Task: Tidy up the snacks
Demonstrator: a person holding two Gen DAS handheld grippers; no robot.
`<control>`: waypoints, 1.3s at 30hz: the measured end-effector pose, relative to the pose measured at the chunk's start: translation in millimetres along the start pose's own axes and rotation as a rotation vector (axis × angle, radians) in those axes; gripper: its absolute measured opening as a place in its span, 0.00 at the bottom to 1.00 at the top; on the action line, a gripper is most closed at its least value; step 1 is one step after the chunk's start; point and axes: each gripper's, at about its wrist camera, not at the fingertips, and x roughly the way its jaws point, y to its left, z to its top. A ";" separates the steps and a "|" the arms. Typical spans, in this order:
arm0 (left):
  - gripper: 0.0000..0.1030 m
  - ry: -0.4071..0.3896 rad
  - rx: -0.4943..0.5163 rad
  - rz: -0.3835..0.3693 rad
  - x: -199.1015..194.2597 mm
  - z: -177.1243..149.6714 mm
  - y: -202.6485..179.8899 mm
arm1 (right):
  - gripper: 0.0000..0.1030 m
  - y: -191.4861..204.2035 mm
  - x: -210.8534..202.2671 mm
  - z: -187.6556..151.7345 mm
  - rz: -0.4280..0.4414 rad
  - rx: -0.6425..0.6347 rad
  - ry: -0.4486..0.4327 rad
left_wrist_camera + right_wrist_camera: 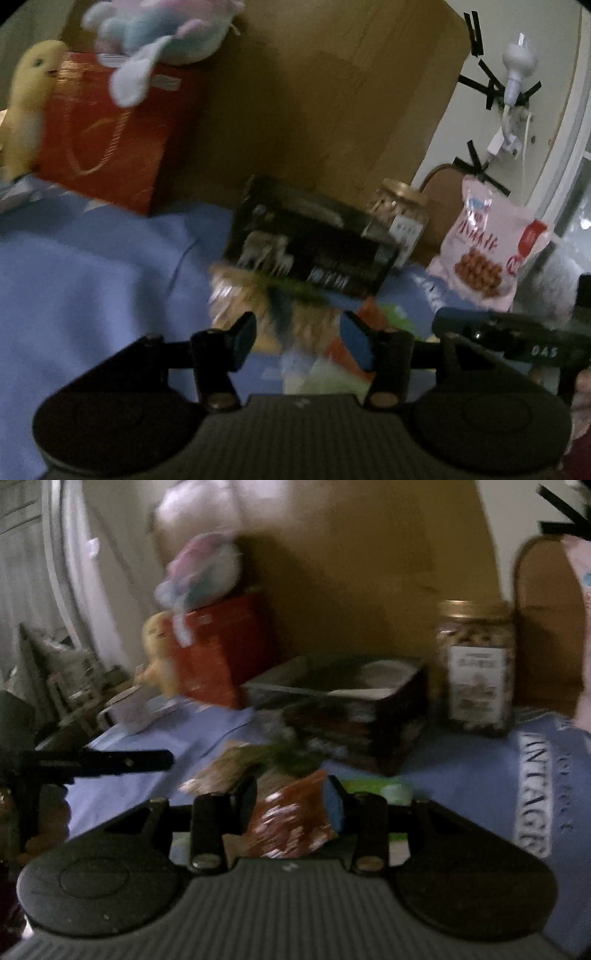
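An orange packet [291,821] is gripped by the right tongs [291,805] above a blue-clothed table [461,768]. The left tongs [297,341] are held open over a clear snack bag [251,295], beside a black box [314,243].

You are in a home, likely a bedroom: a blue cloth [92,266] covers the surface, soft toys [159,33] sit on a red gift bag [103,133], a big cardboard box [314,92] stands behind, and a bulb [519,61] is taped to the wall.

Plush toys [155,33], perhaps; red bag [107,133]
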 end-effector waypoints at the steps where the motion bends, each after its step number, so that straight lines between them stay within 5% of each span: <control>1: 0.50 -0.003 -0.007 0.004 -9.2 -8.0 3.3 | 0.42 9.7 -0.3 -3.3 0.002 -0.014 0.004; 10: 0.50 0.010 -0.086 0.078 -29.3 -42.9 45.6 | 0.42 59.4 4.9 -38.5 0.053 0.006 0.094; 19: 0.48 -0.004 -0.092 0.079 -27.2 -52.6 49.5 | 0.42 45.9 35.6 -22.6 0.014 0.095 0.124; 24: 0.49 -0.004 -0.087 0.078 -28.1 -53.4 49.6 | 0.38 24.5 53.8 -20.3 -0.262 0.064 0.148; 26: 0.49 -0.005 -0.094 0.070 -27.6 -52.9 51.3 | 0.38 15.1 45.3 -18.5 -0.232 0.123 0.140; 33: 0.50 -0.008 -0.097 0.064 -26.3 -52.3 51.0 | 0.39 20.1 40.0 19.7 -0.171 0.039 0.043; 36: 0.50 -0.008 -0.103 0.060 -26.7 -52.4 52.2 | 0.40 11.3 73.4 33.9 -0.101 0.047 0.114; 39: 0.50 -0.008 -0.107 0.058 -26.9 -52.6 52.9 | 0.41 14.4 110.0 29.4 -0.150 -0.040 0.184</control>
